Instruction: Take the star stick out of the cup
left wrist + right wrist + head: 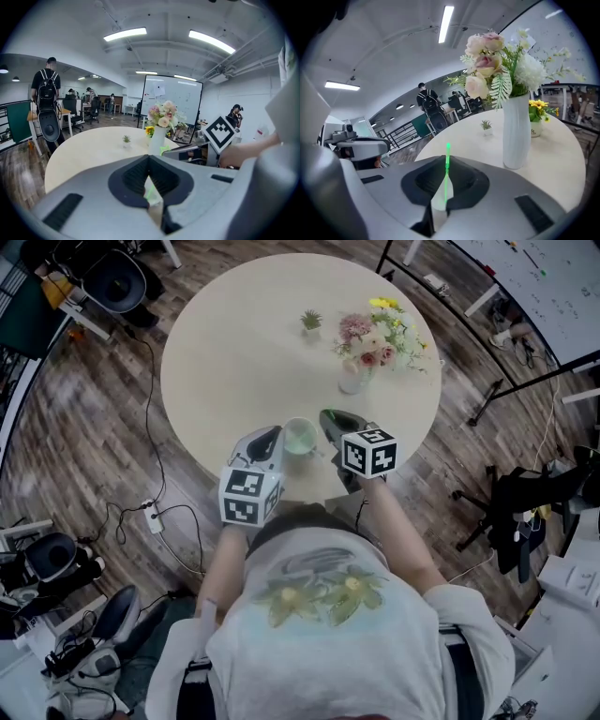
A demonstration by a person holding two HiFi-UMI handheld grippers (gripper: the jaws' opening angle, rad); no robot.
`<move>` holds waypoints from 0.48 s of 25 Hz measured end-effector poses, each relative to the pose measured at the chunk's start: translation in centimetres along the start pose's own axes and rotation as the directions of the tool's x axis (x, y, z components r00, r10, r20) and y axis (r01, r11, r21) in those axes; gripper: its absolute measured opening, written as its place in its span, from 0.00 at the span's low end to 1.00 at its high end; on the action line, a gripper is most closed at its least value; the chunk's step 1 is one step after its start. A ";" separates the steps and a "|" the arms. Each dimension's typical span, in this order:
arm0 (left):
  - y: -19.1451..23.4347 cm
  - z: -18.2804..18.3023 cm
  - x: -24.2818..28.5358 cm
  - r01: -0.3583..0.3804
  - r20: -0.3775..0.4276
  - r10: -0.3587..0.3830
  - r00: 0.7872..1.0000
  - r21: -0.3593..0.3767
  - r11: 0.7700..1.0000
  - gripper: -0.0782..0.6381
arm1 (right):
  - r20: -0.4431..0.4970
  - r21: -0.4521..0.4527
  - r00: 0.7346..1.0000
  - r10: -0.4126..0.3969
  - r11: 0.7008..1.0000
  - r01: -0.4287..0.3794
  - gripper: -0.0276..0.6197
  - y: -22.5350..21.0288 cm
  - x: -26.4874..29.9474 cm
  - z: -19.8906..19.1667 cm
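A pale green cup [300,437] stands near the front edge of the round table [225,352]. My left gripper [274,435] is at the cup's left rim; in the left gripper view its jaws [150,160] are shut on the cup's pale wall [153,197]. My right gripper [325,416] sits just right of the cup, shut on the thin green star stick [447,174], which rises from between its pads. The left gripper view shows the green star [164,150] at the right gripper's tip. In the head view the stick is too thin to make out.
A white vase of flowers [354,379] stands on the table beyond my right gripper, with a tiny potted plant [310,322] further back. The person's body is against the table's front edge. Chairs, cables and a whiteboard ring the table.
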State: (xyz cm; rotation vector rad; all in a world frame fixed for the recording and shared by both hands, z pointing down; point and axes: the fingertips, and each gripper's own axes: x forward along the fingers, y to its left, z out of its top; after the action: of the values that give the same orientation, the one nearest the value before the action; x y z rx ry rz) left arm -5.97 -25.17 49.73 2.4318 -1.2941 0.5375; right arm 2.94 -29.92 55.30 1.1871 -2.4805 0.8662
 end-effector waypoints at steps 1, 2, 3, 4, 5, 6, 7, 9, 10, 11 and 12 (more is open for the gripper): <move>0.0 0.0 -0.1 0.005 -0.002 -0.005 1.000 0.002 1.000 0.11 | 0.004 -0.006 1.000 -0.006 1.000 0.006 0.09 0.2 -0.1 0.1; 0.0 0.0 -0.2 0.011 -0.003 -0.011 1.000 0.004 1.000 0.11 | 0.008 -0.012 1.000 -0.012 1.000 0.012 0.09 0.3 -0.2 0.2; 0.0 -0.1 -0.3 0.016 -0.005 -0.016 1.000 0.007 1.000 0.11 | 0.012 -0.017 1.000 -0.019 1.000 0.019 0.09 0.4 -0.2 0.2; 0.0 -0.1 -0.4 0.021 -0.006 -0.021 1.000 0.010 1.000 0.11 | 0.016 -0.023 1.000 -0.027 0.999 0.027 0.09 0.5 -0.3 0.3; 0.0 -0.1 -0.4 0.024 -0.008 -0.024 1.000 0.013 1.000 0.11 | 0.021 -0.028 0.999 -0.035 0.999 0.036 0.09 0.6 -0.5 0.4; 0.1 -0.1 -0.6 0.027 -0.009 -0.027 1.000 0.016 1.000 0.11 | 0.026 -0.031 0.999 -0.043 0.999 0.044 0.09 0.7 -0.6 0.4; 0.2 -0.1 -0.7 0.029 -0.009 -0.029 1.000 0.017 0.999 0.11 | 0.031 -0.035 0.998 -0.051 0.998 0.052 0.09 0.8 -0.8 0.5; 0.4 0.1 -0.9 0.033 -0.006 -0.032 0.999 0.020 0.999 0.11 | 0.039 -0.041 0.997 -0.063 0.997 0.065 0.09 1.0 -1.0 0.6; 0.5 0.2 -1.0 0.035 -0.005 -0.035 0.999 0.022 0.999 0.11 | 0.043 -0.045 0.997 -0.069 0.997 0.070 0.09 1.2 -1.2 0.7; 0.5 0.3 -1.1 0.037 -0.003 -0.037 0.999 0.023 0.999 0.11 | 0.047 -0.048 0.996 -0.074 0.996 0.076 0.09 1.4 -1.3 0.8; 0.6 0.3 -1.2 0.040 -0.002 -0.040 0.999 0.025 0.999 0.11 | 0.052 -0.052 0.996 -0.079 0.995 0.081 0.09 1.5 -1.4 0.9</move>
State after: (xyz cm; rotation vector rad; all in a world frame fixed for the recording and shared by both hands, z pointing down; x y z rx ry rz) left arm -7.04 -24.72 48.95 2.4715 -1.2429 0.5470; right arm 2.68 -28.80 53.31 1.2950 -2.4601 0.7529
